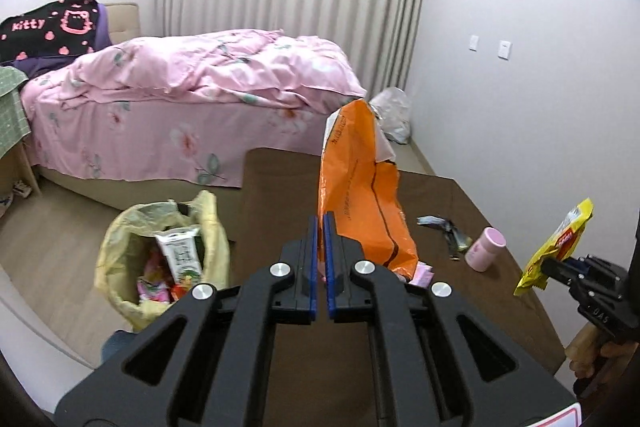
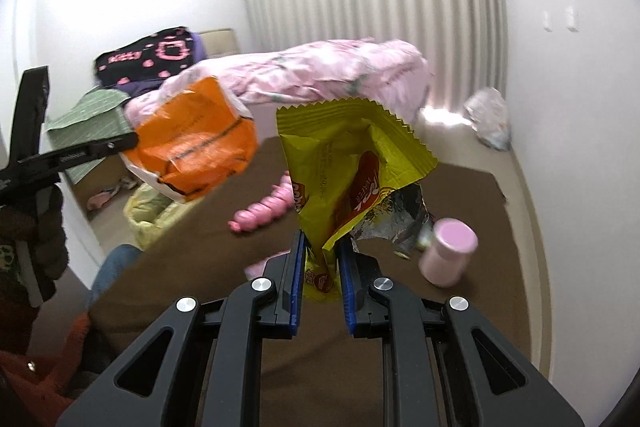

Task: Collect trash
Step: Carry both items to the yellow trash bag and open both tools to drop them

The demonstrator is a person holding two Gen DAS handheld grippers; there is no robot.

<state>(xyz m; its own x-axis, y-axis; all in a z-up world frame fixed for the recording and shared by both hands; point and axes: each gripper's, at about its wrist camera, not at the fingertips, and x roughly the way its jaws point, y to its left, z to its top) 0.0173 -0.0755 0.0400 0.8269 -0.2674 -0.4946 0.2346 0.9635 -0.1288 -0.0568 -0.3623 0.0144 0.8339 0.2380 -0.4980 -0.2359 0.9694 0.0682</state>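
My left gripper (image 1: 322, 218) is shut on the lower edge of an orange plastic bag (image 1: 356, 187), which stands up above the brown table (image 1: 276, 187). The right wrist view shows that bag (image 2: 196, 147) lifted at the left, in the left gripper (image 2: 134, 141). My right gripper (image 2: 321, 239) is shut on a torn yellow wafer wrapper (image 2: 340, 163) held above the table. The left wrist view shows this wrapper (image 1: 560, 243) in the right gripper (image 1: 554, 265) at the far right. A bin lined with a yellow bag (image 1: 120, 247) stands on the floor left of the table, holding several wrappers.
On the table lie a pink cup on its side (image 1: 486, 249), a dark crumpled wrapper (image 1: 440, 227) and a pink lumpy item (image 2: 264, 211). A bed with a pink cover (image 1: 180, 87) stands behind. A white plastic bag (image 1: 394, 115) lies on the floor by the curtain.
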